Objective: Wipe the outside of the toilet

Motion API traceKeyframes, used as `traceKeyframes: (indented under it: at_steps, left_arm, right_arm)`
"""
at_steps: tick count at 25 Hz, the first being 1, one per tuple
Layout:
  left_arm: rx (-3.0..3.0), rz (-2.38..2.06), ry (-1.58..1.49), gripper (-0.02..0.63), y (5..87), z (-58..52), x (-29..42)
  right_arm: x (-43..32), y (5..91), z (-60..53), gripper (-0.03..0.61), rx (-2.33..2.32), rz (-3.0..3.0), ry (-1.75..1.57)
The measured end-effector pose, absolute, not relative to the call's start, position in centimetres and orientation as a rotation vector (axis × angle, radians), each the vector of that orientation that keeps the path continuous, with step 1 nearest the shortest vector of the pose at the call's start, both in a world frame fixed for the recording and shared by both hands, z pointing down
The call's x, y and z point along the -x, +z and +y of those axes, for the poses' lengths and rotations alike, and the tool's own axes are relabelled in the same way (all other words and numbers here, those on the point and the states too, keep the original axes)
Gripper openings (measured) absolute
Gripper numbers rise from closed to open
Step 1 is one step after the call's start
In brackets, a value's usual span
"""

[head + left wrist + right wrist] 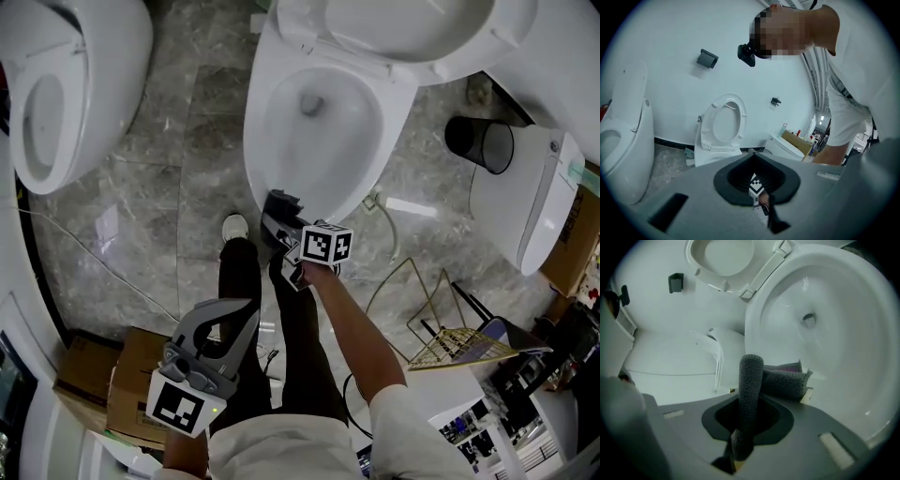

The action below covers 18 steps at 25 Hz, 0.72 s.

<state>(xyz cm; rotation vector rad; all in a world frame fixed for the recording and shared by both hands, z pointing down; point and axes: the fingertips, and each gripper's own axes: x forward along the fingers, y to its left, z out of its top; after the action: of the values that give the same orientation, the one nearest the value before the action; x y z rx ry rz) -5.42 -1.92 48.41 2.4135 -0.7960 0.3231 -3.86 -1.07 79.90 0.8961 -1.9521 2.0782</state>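
the right gripper [752, 400] has its fingers pinching a dark grey cloth [751, 373]. the cloth stands up between them and folds over just beyond the fingertips, against the outside front of the toilet [825, 333] bowl. the left gripper [757, 157] has its fingers pressed together with nothing between them, and is held well back from the toilet beside the person's legs [239, 281].

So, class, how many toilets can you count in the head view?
3: the left toilet, the open centre toilet, the closed right toilet. A white edge at bottom left may be another.
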Motion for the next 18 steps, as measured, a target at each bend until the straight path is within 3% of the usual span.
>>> traceKeyframes:
  at_steps: [18]
  left_arm:
    - [-2.380,-0.835,0.323,-0.002,49.5,-3.4,9.8]
  right_arm:
    - [8.2,79.7,-12.1,0.052,-1.200,-1.995,2.175]
